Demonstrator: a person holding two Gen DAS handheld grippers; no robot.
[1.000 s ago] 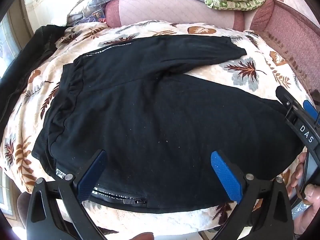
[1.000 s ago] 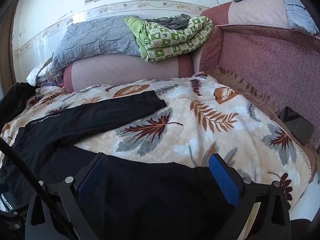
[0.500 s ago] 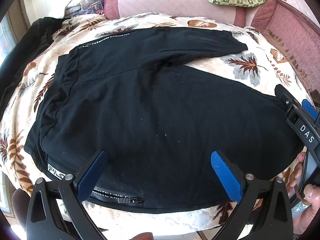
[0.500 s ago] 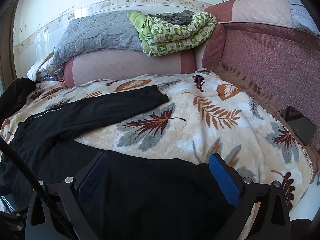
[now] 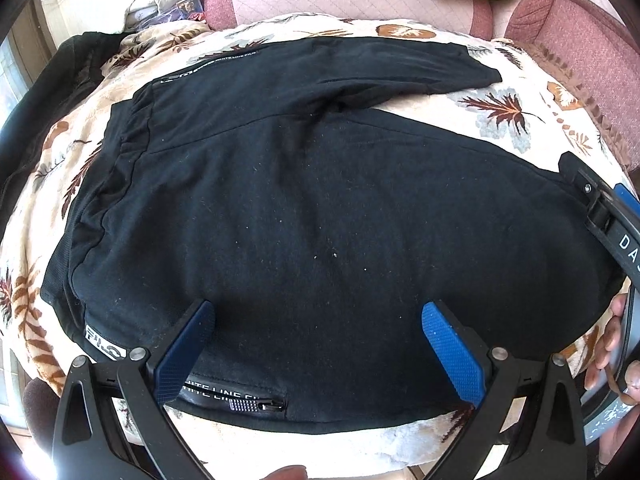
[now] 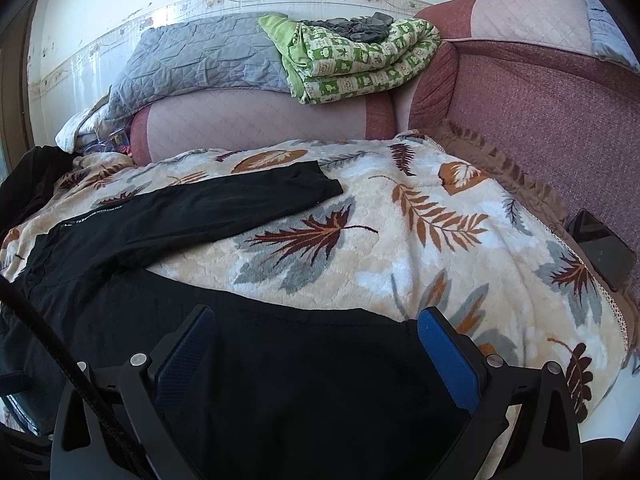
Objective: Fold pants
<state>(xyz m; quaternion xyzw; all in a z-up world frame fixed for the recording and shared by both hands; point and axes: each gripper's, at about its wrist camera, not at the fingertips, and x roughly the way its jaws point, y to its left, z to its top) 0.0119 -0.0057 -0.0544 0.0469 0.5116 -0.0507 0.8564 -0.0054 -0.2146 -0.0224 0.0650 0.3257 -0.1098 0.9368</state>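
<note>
Black pants [image 5: 304,208] lie spread flat on a leaf-print blanket [image 5: 504,116], waistband at the left, one leg stretched along the far side and the other toward the near right. My left gripper [image 5: 318,340] is open and empty, hovering over the near hip area by the zipped pocket [image 5: 256,404]. My right gripper [image 6: 316,344] is open and empty over the end of the near leg [image 6: 304,368]; it also shows at the right edge of the left wrist view [image 5: 608,216]. The far leg [image 6: 208,208] lies beyond it.
The blanket [image 6: 420,240] covers a sofa with pink-red back cushions [image 6: 256,124]. A grey quilt [image 6: 200,56] and a green quilt [image 6: 360,60] are piled on the back. A dark phone [image 6: 600,252] lies at the right edge. Another black garment [image 5: 36,96] sits at the far left.
Both grippers have moved in a little lower and closer over the pants. The pants have not moved and both grippers stay open.
</note>
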